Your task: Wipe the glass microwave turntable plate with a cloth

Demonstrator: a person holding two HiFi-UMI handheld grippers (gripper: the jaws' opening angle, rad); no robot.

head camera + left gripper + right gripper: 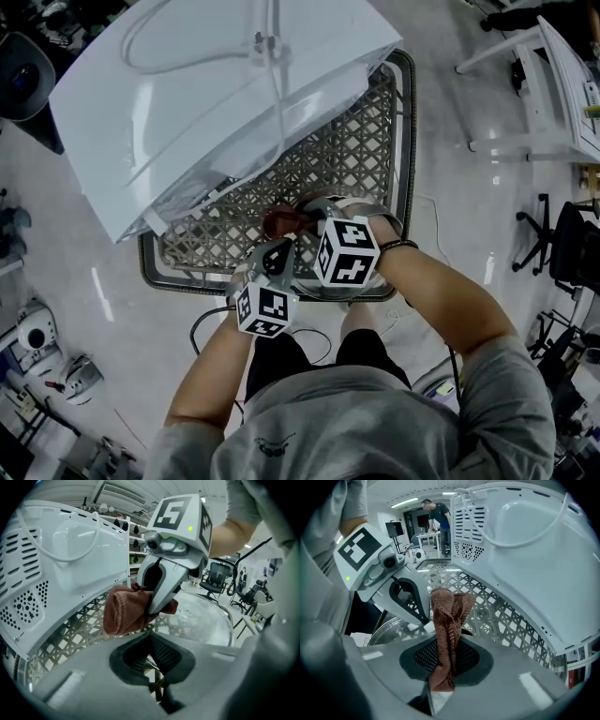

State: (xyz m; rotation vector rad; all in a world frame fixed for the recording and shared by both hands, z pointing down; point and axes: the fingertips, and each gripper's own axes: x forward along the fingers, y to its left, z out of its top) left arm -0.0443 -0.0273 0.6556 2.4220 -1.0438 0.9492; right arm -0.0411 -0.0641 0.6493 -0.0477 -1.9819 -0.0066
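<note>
Our right hand-held gripper [445, 641] pinches the soft cloth [449, 616]; our left hand-held gripper [150, 639] clamps the near rim of the plate [206, 616], a sound hold, we judge, on slippery, fragile glass.

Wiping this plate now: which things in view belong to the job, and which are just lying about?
Job:
glass turntable plate
brown cloth, clamped in the right gripper
left gripper, on the plate's rim

Lying about:
white microwave
lattice table (only bears the plate)
office chair
background person
</note>
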